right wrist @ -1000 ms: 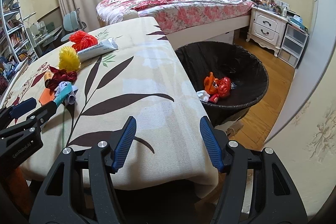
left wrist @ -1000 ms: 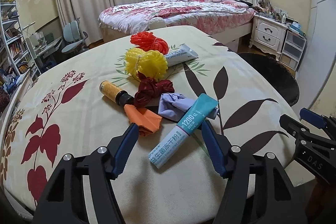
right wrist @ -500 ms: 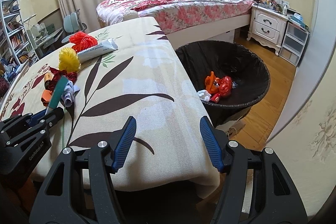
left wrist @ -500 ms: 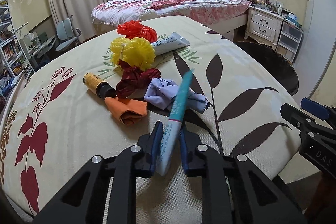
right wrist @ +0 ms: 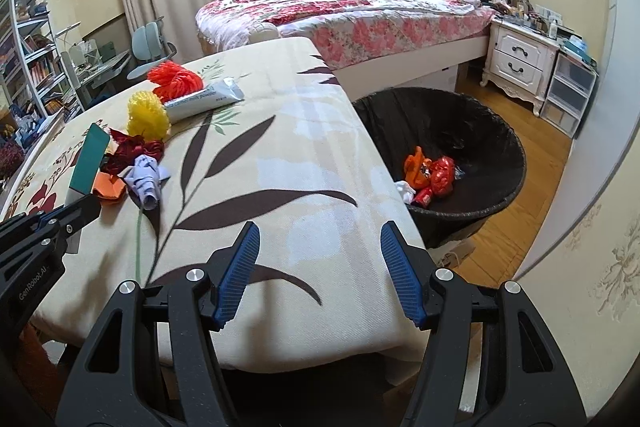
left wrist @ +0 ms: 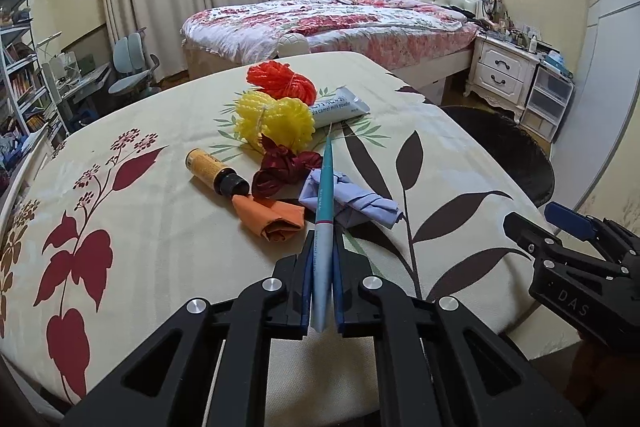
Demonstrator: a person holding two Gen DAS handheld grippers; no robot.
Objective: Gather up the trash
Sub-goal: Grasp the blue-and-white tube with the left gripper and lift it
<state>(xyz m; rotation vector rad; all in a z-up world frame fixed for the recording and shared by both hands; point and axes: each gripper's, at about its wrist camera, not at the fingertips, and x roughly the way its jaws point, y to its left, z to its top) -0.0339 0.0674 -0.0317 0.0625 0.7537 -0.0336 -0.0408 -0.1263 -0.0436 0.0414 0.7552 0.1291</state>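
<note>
Clamping edge-on: left gripper [left wrist: 323, 267] jaws have just closed on the flat teal-and-white powder sachet [left wrist: 323, 223], lifted off the leaf-print cloth worktop [left wrist: 168, 239]. Right gripper [right wrist: 320, 267] jaws apart, nothing between them, over the worktop edge. Beyond the sachet: crumpled lilac paper [left wrist: 360, 203], orange wad [left wrist: 272, 221], amber bottle [left wrist: 212, 173]. Black-lined trash basket [right wrist: 492, 131] on the floor right of the worktop.

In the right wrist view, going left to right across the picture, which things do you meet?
teal sachet held in the left gripper → yellow mesh ball → white tube → open right gripper → black trash bin → white nightstand
</note>
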